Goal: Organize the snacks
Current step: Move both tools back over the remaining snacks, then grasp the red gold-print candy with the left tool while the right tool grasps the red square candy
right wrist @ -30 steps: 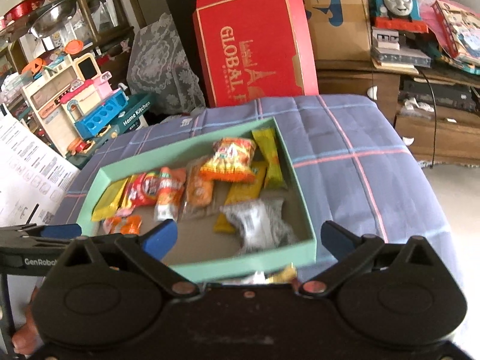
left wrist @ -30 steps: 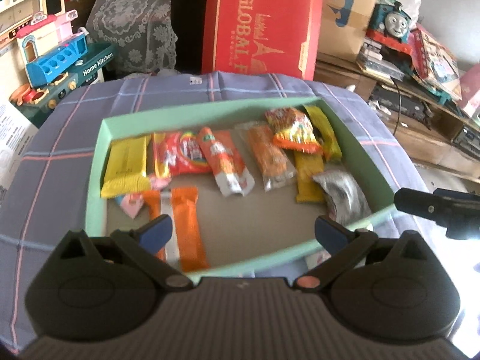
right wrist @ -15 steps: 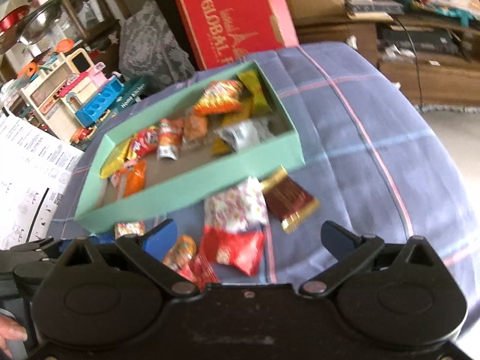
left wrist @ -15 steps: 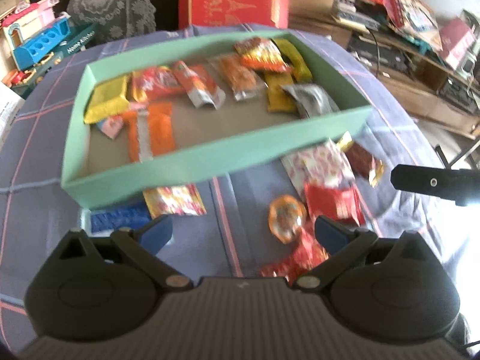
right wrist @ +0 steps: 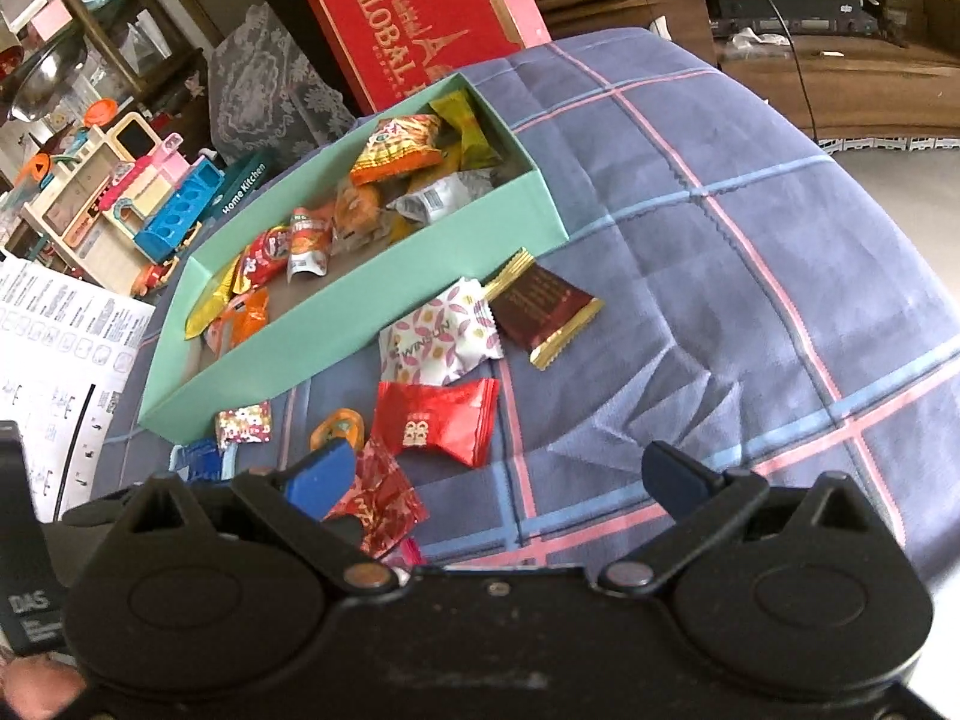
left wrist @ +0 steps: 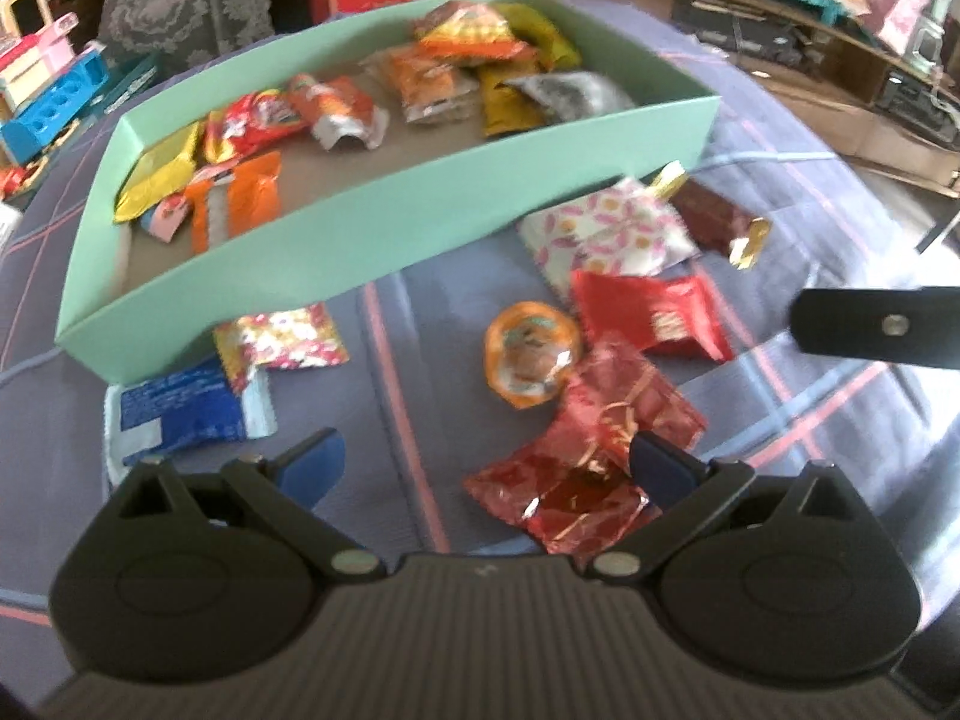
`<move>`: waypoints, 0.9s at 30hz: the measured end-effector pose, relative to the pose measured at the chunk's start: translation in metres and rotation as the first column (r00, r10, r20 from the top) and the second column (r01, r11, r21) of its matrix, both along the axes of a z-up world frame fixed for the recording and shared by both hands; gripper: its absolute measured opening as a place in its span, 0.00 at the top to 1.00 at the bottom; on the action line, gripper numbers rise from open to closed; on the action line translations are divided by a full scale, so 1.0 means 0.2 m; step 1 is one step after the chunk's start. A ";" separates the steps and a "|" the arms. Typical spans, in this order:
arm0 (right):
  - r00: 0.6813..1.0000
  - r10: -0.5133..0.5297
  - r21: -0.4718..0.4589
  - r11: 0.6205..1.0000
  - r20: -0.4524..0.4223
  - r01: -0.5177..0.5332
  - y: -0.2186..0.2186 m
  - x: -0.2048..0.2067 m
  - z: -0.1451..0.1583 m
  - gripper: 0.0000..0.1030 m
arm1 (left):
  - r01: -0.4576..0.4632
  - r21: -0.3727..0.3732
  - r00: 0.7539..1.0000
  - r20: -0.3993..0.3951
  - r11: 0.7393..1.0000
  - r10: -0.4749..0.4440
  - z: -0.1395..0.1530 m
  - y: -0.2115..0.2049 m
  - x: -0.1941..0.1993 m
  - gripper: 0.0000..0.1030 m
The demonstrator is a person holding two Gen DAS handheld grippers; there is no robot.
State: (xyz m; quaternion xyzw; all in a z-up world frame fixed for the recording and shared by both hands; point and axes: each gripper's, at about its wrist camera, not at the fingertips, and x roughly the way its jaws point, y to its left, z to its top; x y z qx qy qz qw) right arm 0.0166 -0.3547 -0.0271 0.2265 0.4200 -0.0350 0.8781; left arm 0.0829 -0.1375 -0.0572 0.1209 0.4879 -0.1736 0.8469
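A mint green box point(left wrist: 384, 222) point(right wrist: 336, 330) holds several snack packets. Loose snacks lie on the plaid cloth in front of it: a blue packet point(left wrist: 180, 414), a small floral packet point(left wrist: 279, 345), an orange round sweet point(left wrist: 531, 354), a red packet point(left wrist: 651, 315) point(right wrist: 438, 420), a white floral packet point(left wrist: 606, 234) point(right wrist: 438, 342), a brown bar point(left wrist: 714, 222) point(right wrist: 543, 303) and crinkly red packets point(left wrist: 582, 468) point(right wrist: 378, 495). My left gripper point(left wrist: 486, 468) is open and empty above the crinkly red packets. My right gripper point(right wrist: 498, 480) is open and empty over the cloth, right of the red packet.
A red carton point(right wrist: 414, 18) stands behind the box. Toy kitchen pieces point(right wrist: 120, 192) and paper sheets point(right wrist: 54, 354) lie at the left. Shelves with clutter point(right wrist: 828, 12) are at the right. The right gripper's finger point(left wrist: 876, 327) shows in the left wrist view.
Both grippers have pulled back and tilted down from the box. The loose snacks on the cloth have come into view and now lie close under the fingers.
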 end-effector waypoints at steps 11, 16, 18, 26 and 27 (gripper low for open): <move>0.999 0.027 0.024 0.999 -0.024 -0.026 0.06 0.02 -0.05 0.00 | -0.121 -0.035 0.992 -0.036 0.992 0.120 -0.04 0.21 0.06 0.00; 0.999 0.034 0.020 0.999 -0.025 -0.033 0.08 0.05 -0.06 0.00 | -0.187 -0.044 0.982 -0.040 0.981 0.186 -0.03 0.32 0.07 0.00; 0.999 0.043 0.013 0.999 -0.015 -0.043 0.08 0.06 -0.05 0.00 | -0.201 -0.055 0.979 -0.042 0.978 0.199 -0.02 0.35 0.06 0.00; 0.997 0.063 -0.093 0.994 0.054 -0.057 0.14 0.18 0.01 0.12 | -0.174 -0.085 0.985 -0.023 0.981 0.173 0.01 0.25 0.10 0.00; 0.996 0.073 -0.092 0.993 0.056 -0.068 0.15 0.20 0.01 0.19 | -0.176 -0.076 0.984 -0.023 0.982 0.174 0.00 0.23 0.11 0.00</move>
